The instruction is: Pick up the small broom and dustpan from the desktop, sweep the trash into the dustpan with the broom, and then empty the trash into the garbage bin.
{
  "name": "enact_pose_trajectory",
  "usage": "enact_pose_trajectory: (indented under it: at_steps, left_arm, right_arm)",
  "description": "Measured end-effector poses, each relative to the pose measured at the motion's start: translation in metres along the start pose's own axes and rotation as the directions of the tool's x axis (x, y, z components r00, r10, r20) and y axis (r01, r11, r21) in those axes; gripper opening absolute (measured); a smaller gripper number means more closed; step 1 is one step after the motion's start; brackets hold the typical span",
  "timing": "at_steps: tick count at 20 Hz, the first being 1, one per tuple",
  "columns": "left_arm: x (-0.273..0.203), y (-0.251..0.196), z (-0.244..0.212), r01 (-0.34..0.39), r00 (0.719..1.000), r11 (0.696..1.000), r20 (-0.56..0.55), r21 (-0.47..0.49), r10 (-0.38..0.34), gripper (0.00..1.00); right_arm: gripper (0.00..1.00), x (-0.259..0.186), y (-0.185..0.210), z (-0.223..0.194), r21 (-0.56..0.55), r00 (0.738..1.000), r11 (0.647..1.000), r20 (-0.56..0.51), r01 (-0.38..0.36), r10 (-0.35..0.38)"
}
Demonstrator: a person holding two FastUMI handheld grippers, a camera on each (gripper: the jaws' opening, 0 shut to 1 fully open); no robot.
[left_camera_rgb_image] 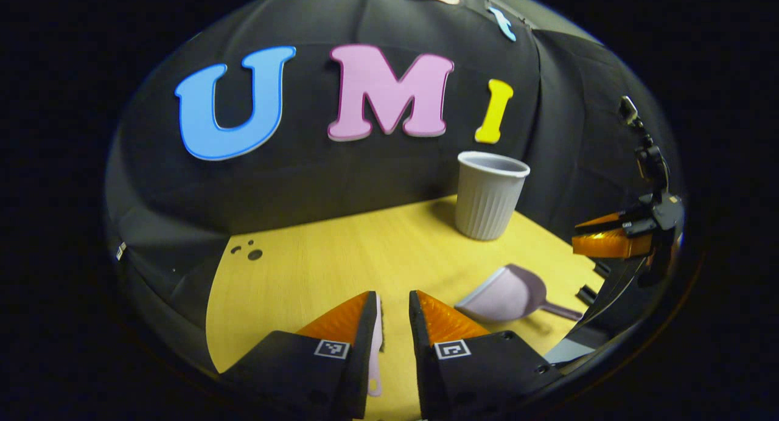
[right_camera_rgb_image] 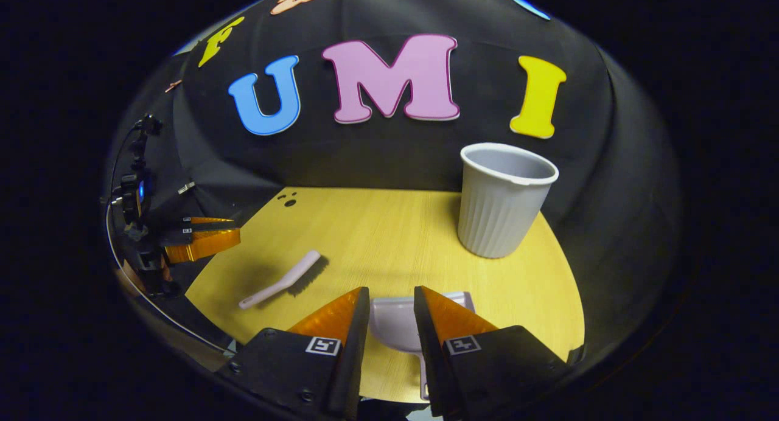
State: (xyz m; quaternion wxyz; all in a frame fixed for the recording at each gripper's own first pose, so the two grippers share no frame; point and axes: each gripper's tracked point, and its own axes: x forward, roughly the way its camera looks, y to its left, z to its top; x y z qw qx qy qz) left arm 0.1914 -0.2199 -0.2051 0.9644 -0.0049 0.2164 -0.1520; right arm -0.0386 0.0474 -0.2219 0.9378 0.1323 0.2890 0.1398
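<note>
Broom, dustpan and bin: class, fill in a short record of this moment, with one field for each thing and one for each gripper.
broom: lying flat on the desk, not lifted
dustpan: lying on the desk, handle towards the camera in the right gripper view
bin: upright at the back of the desk, open top
left gripper: fingers open, either side of the broom handle
right gripper: fingers open, above the dustpan
trash: none that I can make out

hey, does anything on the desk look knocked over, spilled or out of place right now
Nothing stands out. The bin stands upright at the back of the desk, the broom lies flat on the wood, and the dustpan rests nearby. A few dark specks sit near the desk's far edge.
</note>
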Motion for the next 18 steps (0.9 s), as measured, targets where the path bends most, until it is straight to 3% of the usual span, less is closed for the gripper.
enact_pose_trajectory:
  at_steps: [6, 12, 18]
  left_arm:
    - [-0.021, -0.012, 0.045, -0.055, 0.993, 0.998, 0.103, -0.009, 0.055, 0.39]
    - [-0.034, -0.026, 0.049, -0.121, 0.984, 0.992, 0.129, -0.037, 0.125, 0.36]
    - [-0.047, -0.037, 0.044, -0.198, 0.973, 0.979, 0.113, -0.047, 0.202, 0.36]
  right_arm:
    - [0.47, -0.018, -0.012, 0.045, -0.058, 0.991, 0.998, 0.133, 0.007, 0.0]
    - [0.48, -0.022, -0.013, 0.06, -0.101, 0.978, 0.991, 0.178, -0.09, 0.107]
    - [0.47, -0.029, -0.02, 0.064, -0.103, 0.968, 0.985, 0.193, -0.141, 0.159]
